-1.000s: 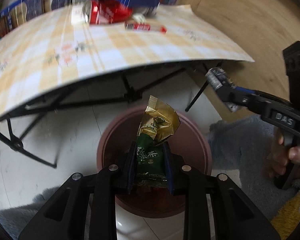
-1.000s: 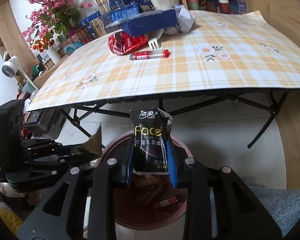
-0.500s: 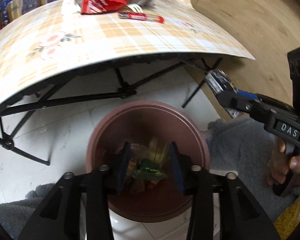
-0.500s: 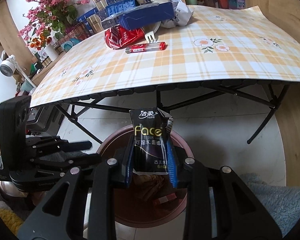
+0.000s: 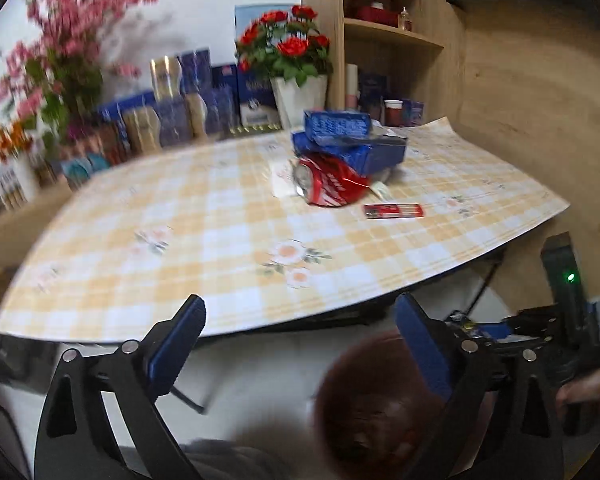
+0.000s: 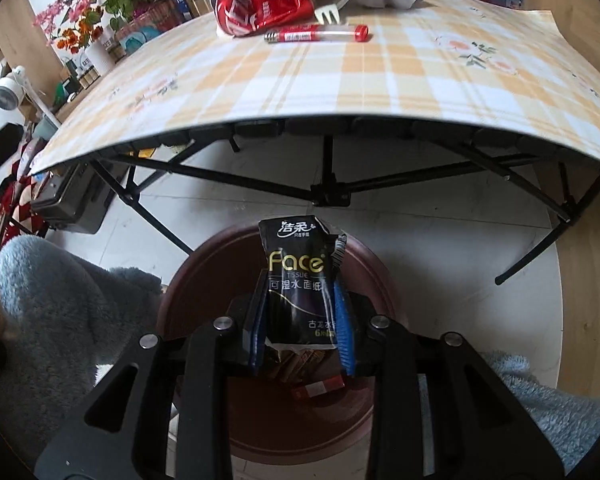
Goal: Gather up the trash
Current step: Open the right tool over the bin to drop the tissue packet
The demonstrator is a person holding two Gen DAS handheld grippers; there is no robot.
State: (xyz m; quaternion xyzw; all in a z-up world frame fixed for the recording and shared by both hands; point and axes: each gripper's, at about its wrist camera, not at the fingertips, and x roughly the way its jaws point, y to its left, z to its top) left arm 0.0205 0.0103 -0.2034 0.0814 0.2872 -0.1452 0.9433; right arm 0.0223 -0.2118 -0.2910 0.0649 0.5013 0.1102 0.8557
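My left gripper (image 5: 300, 320) stands wide, its jaws still opening and nothing between them; it faces the checked table top (image 5: 220, 240). On that table lie a crushed red can (image 5: 332, 186), a red tube (image 5: 394, 211) and blue boxes (image 5: 348, 140). The brown bin (image 5: 364, 400) shows blurred at the lower right, with trash inside. My right gripper (image 6: 300, 304) is shut on a black tissue pack (image 6: 296, 276), held upright over the bin (image 6: 196, 280). The right view also shows the can (image 6: 260, 6) and the tube (image 6: 316, 34) on the table.
Black folding table legs (image 6: 328, 192) stand just behind the bin. Grey fluffy fabric (image 6: 52, 320) lies on both sides of it. A white fork (image 6: 328, 14), a pot of red roses (image 5: 296, 96), boxes and a wooden shelf (image 5: 392, 36) line the table's far side.
The left gripper let the green and gold wrapper drop into the bin, opened wide, rose and tilted up toward the table top. The right gripper sank closer over the bin with the pack.
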